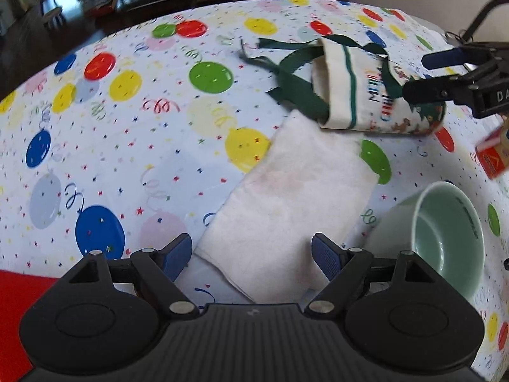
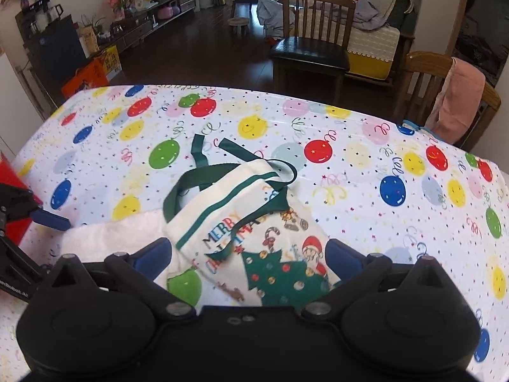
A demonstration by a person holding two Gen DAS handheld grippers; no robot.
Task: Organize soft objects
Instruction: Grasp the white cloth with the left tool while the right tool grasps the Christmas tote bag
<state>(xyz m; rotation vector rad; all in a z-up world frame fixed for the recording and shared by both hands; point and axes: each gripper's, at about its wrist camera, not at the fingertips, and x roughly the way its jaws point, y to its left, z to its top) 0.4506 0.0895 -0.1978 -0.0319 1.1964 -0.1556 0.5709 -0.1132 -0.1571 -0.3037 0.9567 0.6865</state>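
Both tongs are spread wide: the left gripper (image 1: 251, 254) straddles the white towel's (image 1: 286, 197) near end, and the right gripper (image 2: 248, 254) straddles the Christmas apron (image 2: 254, 222) lying just beyond, right of the towel, on the balloon tablecloth (image 2: 381, 222).

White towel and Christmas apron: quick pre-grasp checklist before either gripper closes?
1. Left gripper jaws open over the white towel: ok.
2. Right gripper jaws open around the Christmas apron: ok.
3. Apron off the towel: not ok, it overlaps the towel's far end.
4. Green straps tidy: not ok, sprawled loose.
5. Green cup clear of left gripper: cannot tell, it lies tipped close by.
6. Pads touching cloth: cannot tell.
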